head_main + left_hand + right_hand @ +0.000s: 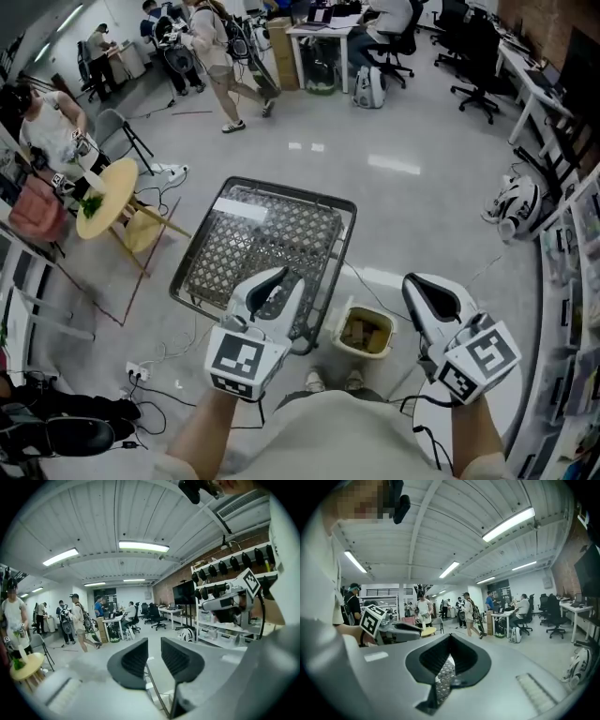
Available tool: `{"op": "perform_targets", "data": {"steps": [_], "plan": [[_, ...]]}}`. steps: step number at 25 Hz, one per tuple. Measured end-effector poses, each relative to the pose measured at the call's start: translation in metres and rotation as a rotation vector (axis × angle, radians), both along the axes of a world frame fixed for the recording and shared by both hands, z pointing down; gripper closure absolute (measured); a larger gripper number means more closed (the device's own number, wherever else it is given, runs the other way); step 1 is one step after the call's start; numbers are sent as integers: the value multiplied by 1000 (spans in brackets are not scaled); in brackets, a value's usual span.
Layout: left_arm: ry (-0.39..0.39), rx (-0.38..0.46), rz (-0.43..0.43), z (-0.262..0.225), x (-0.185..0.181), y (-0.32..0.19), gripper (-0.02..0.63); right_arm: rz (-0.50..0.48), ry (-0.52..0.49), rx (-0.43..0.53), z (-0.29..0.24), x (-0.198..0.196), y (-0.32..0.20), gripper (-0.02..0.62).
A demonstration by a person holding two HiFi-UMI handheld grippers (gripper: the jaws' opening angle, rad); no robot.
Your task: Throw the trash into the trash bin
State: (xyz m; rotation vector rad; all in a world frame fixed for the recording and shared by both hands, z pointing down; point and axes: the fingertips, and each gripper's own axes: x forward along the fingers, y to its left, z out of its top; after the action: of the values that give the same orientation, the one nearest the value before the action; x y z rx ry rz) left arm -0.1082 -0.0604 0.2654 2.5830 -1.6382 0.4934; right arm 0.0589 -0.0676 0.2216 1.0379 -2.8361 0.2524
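A small cream trash bin [366, 332] stands on the floor just ahead of the person's shoes, with brown trash inside it. My left gripper [274, 283] is raised over the near edge of a black mesh cart basket [292, 194]. In the left gripper view its jaws [154, 656] stand slightly apart with nothing between them. My right gripper [427, 292] hovers to the right of the bin. Its pads [449, 656] meet and hold nothing. Both grippers point out across the room, well above the bin.
A round wooden table [107, 193] and a folding chair stand at the left. Shelving [572, 272] runs along the right, with a white object [515, 202] on the floor beside it. People [223, 56], desks and office chairs fill the back. Cables and a power strip [137, 372] lie near the feet.
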Motion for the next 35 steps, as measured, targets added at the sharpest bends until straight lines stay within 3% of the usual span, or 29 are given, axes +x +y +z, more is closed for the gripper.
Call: {"op": "perform_targets", "data": {"steps": [8, 15, 24, 26, 27, 35], "plan": [[51, 11, -94, -2, -26, 22, 603, -97, 12, -16, 3, -30, 11, 592], [66, -1, -148, -6, -42, 26, 603, -145, 28, -17, 3, -48, 11, 592], [57, -7, -173, -4, -54, 28, 603, -117, -14, 26, -8, -51, 1, 590], [52, -10, -186, -1, -59, 25, 603, -143, -3, 20, -6, -60, -3, 471], [49, -13, -197, 1, -63, 24, 603, -156, 2, 16, -5, -66, -5, 443], [62, -11, -305, 14, -114, 16, 603, -241, -4, -39, 24, -130, -27, 374]]}}
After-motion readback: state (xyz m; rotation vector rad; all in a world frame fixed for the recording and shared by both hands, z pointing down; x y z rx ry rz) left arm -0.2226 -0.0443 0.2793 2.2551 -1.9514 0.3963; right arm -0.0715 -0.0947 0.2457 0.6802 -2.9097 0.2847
